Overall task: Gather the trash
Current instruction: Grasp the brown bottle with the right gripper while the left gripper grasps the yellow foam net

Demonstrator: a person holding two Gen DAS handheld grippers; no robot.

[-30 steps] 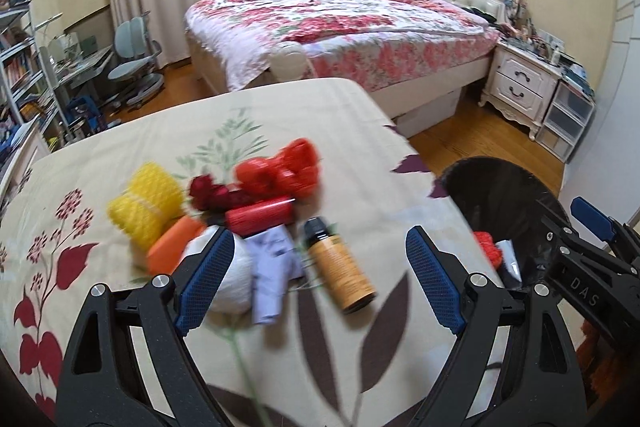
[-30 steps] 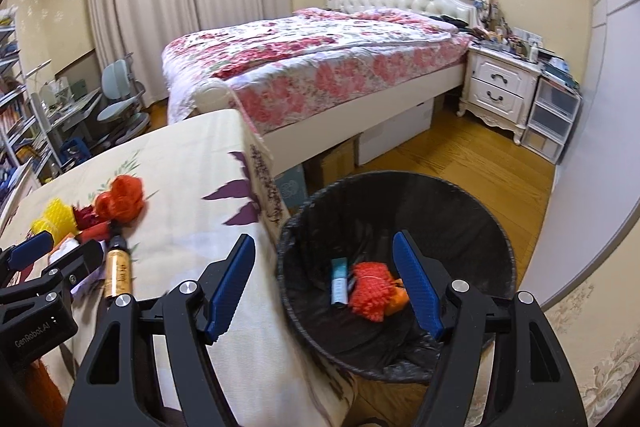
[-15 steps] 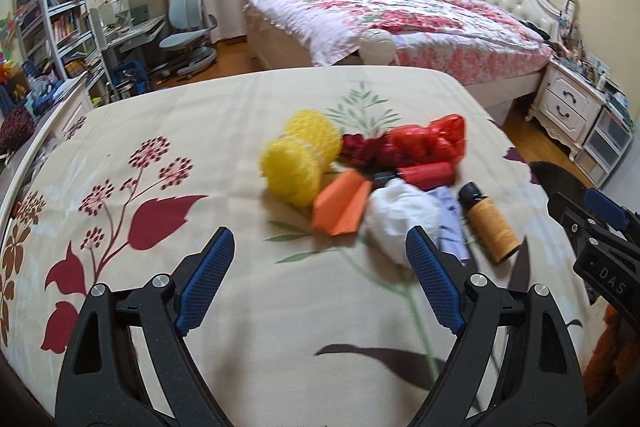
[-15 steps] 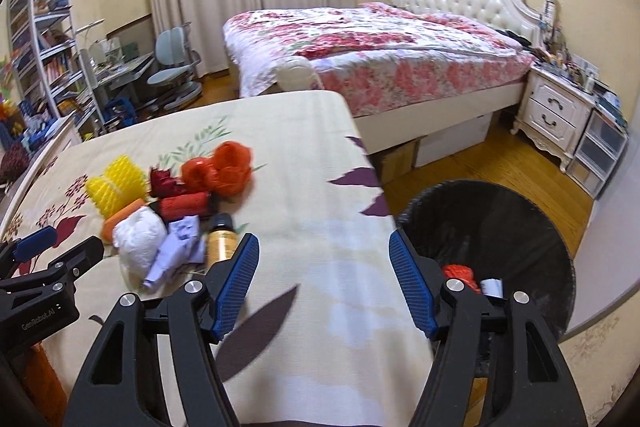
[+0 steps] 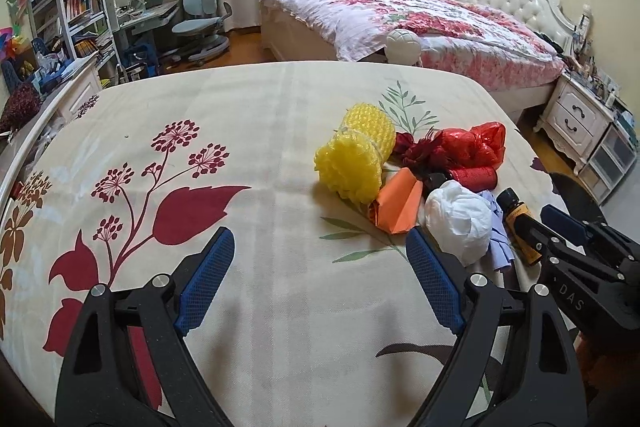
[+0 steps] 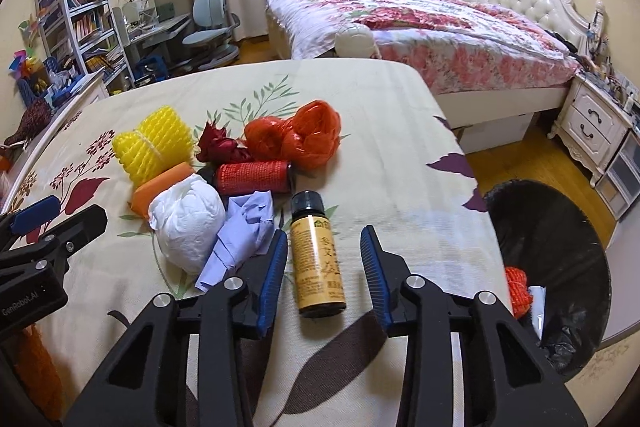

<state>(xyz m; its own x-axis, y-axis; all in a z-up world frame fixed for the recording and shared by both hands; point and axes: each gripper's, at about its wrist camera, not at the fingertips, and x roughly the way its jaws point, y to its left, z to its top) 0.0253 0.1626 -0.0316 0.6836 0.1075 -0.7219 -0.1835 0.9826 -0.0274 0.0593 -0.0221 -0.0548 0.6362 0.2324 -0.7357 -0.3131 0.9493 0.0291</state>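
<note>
Amber bottle [image 6: 318,259] between closing right gripper [image 6: 324,267] pads, untouched, near table [image 6: 400,147] right edge, left gripper [image 5: 320,283] spread, empty.

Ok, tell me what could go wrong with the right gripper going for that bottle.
The brown bottle lies on its side between the right gripper's closing fingers, not yet pinched; it could roll or squirt out. The left finger sits against the crumpled lilac paper and might snag it. The black bin sits beyond the table edge.
</note>
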